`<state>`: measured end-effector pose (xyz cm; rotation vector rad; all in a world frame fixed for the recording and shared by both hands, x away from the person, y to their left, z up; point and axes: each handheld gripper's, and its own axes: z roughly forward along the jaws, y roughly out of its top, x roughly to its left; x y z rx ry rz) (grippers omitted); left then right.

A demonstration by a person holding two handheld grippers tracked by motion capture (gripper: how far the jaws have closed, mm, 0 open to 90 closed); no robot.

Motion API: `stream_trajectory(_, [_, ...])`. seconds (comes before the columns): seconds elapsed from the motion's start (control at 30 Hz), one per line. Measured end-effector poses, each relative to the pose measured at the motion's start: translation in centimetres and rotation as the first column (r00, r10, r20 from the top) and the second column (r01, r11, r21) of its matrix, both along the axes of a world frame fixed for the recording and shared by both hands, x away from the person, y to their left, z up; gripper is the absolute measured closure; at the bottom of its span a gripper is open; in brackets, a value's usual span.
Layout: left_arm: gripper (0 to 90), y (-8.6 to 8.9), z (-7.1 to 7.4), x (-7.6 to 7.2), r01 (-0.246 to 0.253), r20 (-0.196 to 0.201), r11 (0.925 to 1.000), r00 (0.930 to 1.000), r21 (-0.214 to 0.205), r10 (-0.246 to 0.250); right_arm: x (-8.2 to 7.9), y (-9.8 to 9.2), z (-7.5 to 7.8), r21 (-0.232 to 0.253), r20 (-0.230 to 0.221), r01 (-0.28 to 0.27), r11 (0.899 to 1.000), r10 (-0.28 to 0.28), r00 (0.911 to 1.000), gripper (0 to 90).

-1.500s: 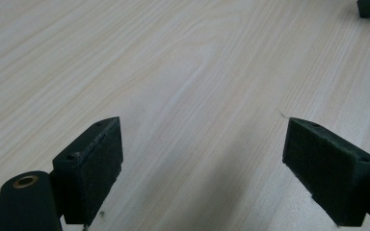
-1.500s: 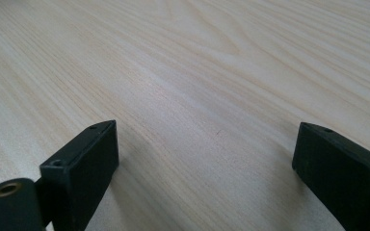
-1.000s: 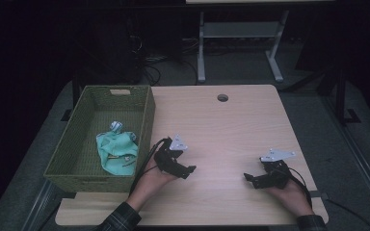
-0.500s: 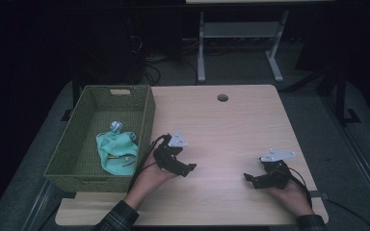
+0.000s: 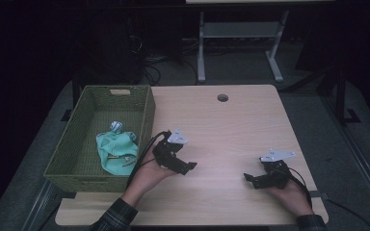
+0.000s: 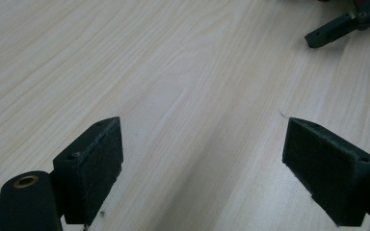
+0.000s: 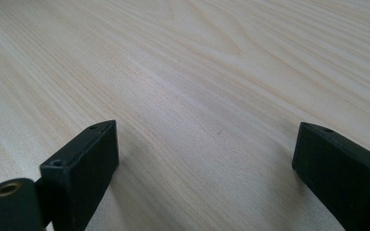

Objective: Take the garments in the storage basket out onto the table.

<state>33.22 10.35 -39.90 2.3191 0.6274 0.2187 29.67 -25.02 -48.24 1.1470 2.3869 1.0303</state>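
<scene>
- Left gripper (image 5: 185, 168): jaws spread wide, nothing between them; bare wood shows in the gap in the left gripper view (image 6: 202, 163). It sits low over the table (image 5: 231, 125), just right of the green basket (image 5: 79, 159).
- Right gripper (image 5: 251, 179): jaws likewise spread wide and empty in the right gripper view (image 7: 204, 168). It rests near the table's front edge, well right of the basket.
- Teal cloth (image 5: 115, 151): lies crumpled inside the basket, with a small ball (image 5: 115, 126) just behind it.
</scene>
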Motion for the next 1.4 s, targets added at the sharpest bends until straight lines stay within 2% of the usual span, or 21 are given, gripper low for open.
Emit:
stream_trajectory(0.33, [13.7, 0.2, 1.5, 0.5, 0.021, 0.003, 0.9998, 0.9998, -0.008, -0.021, 0.0, 0.0, 0.0, 0.002, 0.0, -0.001, 1.0, 0.001, 1.0, 8.6])
stream_trajectory(0.5, [13.7, 0.5, 2.0, 0.7, 0.041, 0.006, 0.9987, 0.9992, -0.031, -0.04, 0.0, 0.0, 0.0, 0.002, 0.0, 0.0, 1.0, 0.0, 1.0, 8.6])
stream_trajectory(0.6, [13.7, 0.7, 2.5, 0.9, 0.069, 0.002, 0.9972, 0.9976, -0.027, -0.069, 0.0, 0.0, 0.0, 0.002, 0.001, 0.0, 1.0, 0.0, 1.0, 8.6])
stream_trajectory(0.67, [13.7, 0.8, 2.8, 1.0, 0.068, -0.004, 0.9972, 0.9977, -0.03, -0.068, 0.0, 0.0, 0.0, 0.002, 0.001, 0.0, 1.0, 0.0, 1.0, 8.6])
stream_trajectory(0.8, [14.0, 1.3, 3.7, 1.5, 0.076, -0.01, 0.9971, 0.997, -0.008, -0.076, 0.0, 0.0, 0.0, 0.002, 0.002, 0.003, 1.0, -0.003, 1.0, 8.6])
stream_trajectory(0.9, [14.0, 1.9, 4.3, 1.8, 0.051, 0.015, 0.9987, 0.9986, -0.001, -0.051, 0.0, 0.0, 0.0, 0.002, 0.0, 0.004, 1.0, -0.004, 1.0, 8.6])
stream_trajectory(1.03, [14.0, 2.8, 4.9, 1.7, 0.052, 0.008, 0.9985, 0.9986, -0.018, -0.052, 0.0, 0.0, 0.0, 0.003, -0.001, 0.005, 1.0, -0.005, 1.0, 8.6])
stream_trajectory(1.4, [14.1, 4.8, 6.0, 1.4, 0.039, 0.008, 0.9991, 0.9992, -0.014, -0.039, 0.0, 0.0, 0.0, 0.0, 0.004, 0.001, 1.0, -0.001, 1.0, 8.7])
